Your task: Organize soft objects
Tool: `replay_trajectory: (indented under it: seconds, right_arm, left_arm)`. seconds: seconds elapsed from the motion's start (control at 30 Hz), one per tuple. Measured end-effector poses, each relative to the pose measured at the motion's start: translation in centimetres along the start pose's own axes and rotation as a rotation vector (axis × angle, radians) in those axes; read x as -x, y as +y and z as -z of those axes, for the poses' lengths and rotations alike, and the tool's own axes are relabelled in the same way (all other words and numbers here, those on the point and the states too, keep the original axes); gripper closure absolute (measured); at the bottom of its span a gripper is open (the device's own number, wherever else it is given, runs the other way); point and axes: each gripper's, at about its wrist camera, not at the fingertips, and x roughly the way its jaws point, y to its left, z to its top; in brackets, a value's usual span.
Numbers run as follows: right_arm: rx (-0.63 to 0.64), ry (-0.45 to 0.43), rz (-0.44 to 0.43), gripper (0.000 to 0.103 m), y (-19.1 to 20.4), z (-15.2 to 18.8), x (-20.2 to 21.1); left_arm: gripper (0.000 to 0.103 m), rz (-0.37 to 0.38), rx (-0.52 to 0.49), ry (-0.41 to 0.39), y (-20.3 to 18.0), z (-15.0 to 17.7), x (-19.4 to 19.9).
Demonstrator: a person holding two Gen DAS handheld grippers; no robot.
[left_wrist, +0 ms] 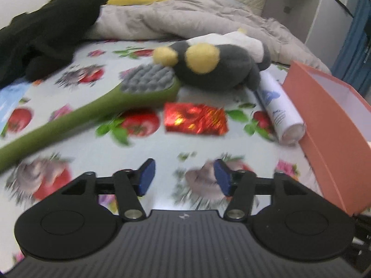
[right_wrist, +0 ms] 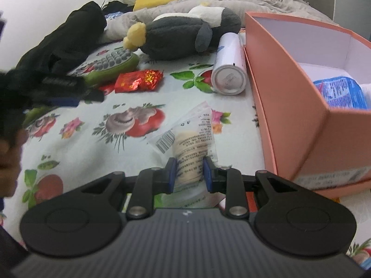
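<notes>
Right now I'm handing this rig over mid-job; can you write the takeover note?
Left tongs: open, empty, above the bedsheet.
Right tongs: shut on a clear packet holding something beige, beside the pink box.
In the box: a blue packet.
On the sheet: plush penguin, red foil packet, green brush, white bottle.
Done: at least the blue packet boxed.
Left: probably box the held packet, then the penguin and foil packet.
</notes>
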Motion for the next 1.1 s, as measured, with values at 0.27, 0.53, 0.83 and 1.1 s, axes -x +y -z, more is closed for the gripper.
replay_trajectory:
  seconds: [0.27,0.53,0.83,1.1]
  right_arm:
    - [-0.001,-0.012,-0.011,0.074,0.0,-1.3,-1.3]
    - [-0.003,-0.01,-0.027,0.074,-0.5,-1.8,-2.2]
    - [0.012,0.0,-0.021,0.074,-0.4,-1.5,-2.9]
    - [0.003,0.009,-0.015,0.074,-0.5,-1.5,-2.8]
  left_arm:
    - [0.028,0.021,-0.086,-0.01,-4.3,-3.9,-6.0]
    - [0.023,-0.037,-0.16,0.046,-4.9,-5.0,-11.6]
    - [0.044,-0.037,-0.183,0.053,-4.6,-4.6,-13.1]
    - [0.067,-0.023,-0.192,0.05,-5.3,-3.9,-11.9]
